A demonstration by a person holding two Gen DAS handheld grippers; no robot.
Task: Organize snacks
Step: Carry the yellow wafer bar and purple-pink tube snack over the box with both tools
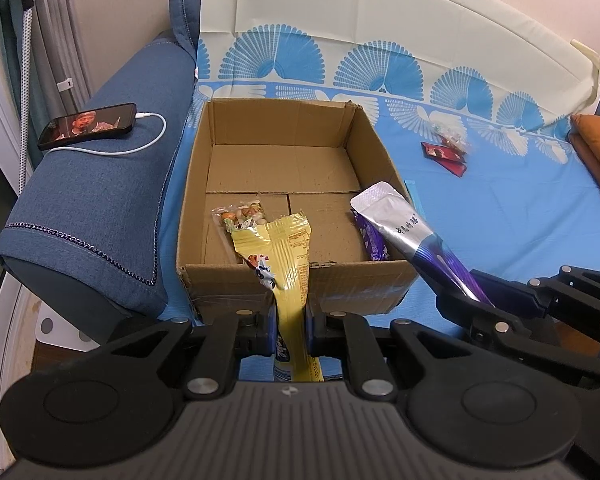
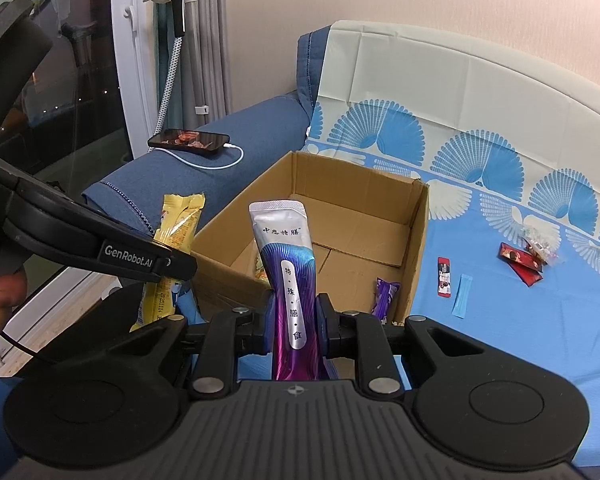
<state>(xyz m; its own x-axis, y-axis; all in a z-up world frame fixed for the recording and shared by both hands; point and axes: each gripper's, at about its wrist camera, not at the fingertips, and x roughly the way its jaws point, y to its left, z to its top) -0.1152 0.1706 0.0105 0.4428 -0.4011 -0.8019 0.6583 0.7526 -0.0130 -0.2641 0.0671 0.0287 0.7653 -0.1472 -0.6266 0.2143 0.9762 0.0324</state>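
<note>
My left gripper (image 1: 291, 320) is shut on a yellow snack packet (image 1: 284, 256), whose top leans over the near wall of the open cardboard box (image 1: 284, 168). My right gripper (image 2: 295, 322) is shut on a silver and purple pouch (image 2: 286, 256), held upright at the box's near edge; that pouch (image 1: 404, 228) shows at the box's right corner in the left wrist view. Inside the box lie a clear bag of mixed candies (image 1: 242, 216) and a purple wrapped bar (image 1: 370, 240). The box (image 2: 364, 216) and the purple bar (image 2: 385, 298) also appear in the right wrist view.
Loose snacks lie on the blue fan-patterned cover (image 2: 500, 300) right of the box: red packets (image 2: 520, 262), a small clear bag (image 2: 540, 240), a red stick (image 2: 444, 276) and a pale blue sachet (image 2: 462, 294). A phone (image 1: 88, 125) on its cable rests on the blue sofa arm (image 1: 100, 208).
</note>
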